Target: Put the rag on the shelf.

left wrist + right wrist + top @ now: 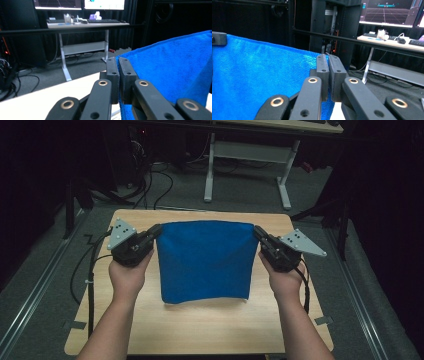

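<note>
Left gripper (156,233) has its jaws closed tight, pinching the top-left corner of the blue cloth (205,260); in the left gripper view the cloth edge sits clamped between the black jaws (118,75). Cloth is held up and stretched flat between both grippers over the middle of the wooden table (200,330), top edge taut, bottom edge hanging near the tabletop; can't tell if it touches. Right gripper (259,234) likewise clamped down on the top-right corner, cloth corner visible between its jaws (328,72). White-legged desk (247,152) stands beyond the table
</note>
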Demonstrator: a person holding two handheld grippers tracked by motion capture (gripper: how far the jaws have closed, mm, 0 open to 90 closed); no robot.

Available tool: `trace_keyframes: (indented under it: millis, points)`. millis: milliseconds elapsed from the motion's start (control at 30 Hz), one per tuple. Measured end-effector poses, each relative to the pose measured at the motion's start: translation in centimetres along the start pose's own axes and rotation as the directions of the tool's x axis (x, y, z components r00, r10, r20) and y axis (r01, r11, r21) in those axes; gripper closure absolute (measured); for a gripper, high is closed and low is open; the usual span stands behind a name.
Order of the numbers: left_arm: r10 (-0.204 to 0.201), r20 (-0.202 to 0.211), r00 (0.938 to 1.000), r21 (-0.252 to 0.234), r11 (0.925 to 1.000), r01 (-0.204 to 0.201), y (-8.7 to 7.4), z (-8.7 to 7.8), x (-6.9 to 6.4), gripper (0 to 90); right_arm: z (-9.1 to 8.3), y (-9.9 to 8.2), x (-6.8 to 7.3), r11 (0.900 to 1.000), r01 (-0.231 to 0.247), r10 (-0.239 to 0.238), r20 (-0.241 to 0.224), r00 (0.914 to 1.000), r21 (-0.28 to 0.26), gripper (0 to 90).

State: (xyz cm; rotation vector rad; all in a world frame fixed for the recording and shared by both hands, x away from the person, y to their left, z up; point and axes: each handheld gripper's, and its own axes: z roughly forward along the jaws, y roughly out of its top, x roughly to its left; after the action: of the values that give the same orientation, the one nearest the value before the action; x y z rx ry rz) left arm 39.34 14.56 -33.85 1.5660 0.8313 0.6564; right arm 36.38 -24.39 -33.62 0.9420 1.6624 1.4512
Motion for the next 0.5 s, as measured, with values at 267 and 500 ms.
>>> trace_keyframes:
  millis: [267, 500]
  points:
    - [0.013, -0.013, 0.9998, -0.006, 0.9999, -0.013, 1.4, 0.5, 0.4, 87.9, 0.4, 1.5, -0.4, 0.9998, 0.011, -0.011, 0.011, 0.9999, -0.016, 88.5]
    - [0.003, -0.027, 0.9996, 0.006, 1.0, -0.003, 1.5, 1.9, 0.9, 87.8, 1.4, 1.6, -1.1, 0.9999, -0.014, 0.014, 0.02, 0.9997, 0.005, 88.6]
